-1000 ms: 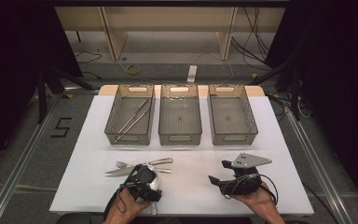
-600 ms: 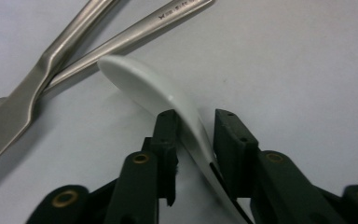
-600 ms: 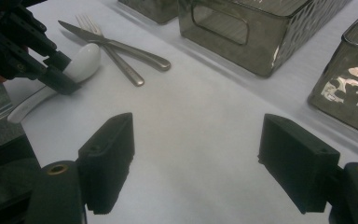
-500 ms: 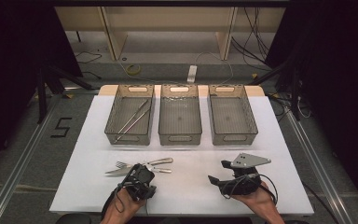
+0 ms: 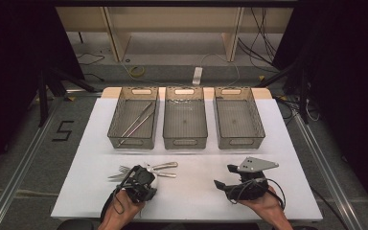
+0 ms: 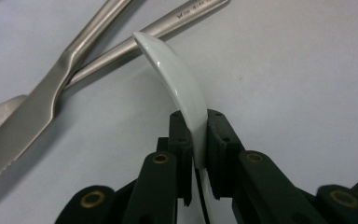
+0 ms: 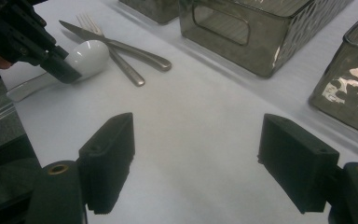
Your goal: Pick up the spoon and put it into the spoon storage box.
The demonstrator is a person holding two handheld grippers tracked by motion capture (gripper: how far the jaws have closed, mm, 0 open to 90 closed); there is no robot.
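Left tongs (image 6: 196,135): yours have just been closing and now pinch the white spoon (image 6: 179,79) | Spoon: low on the bench (image 5: 76,191), next to the knife (image 6: 32,112) and fork (image 7: 116,49) | Right tongs (image 7: 205,163): spread wide, nothing in them, near the trays (image 5: 235,124)

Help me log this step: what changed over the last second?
The left gripper has just been closing its jaws and now pinches the white spoon. The hand barely shifted. The right gripper stayed open and still; knife, fork and trays unchanged.
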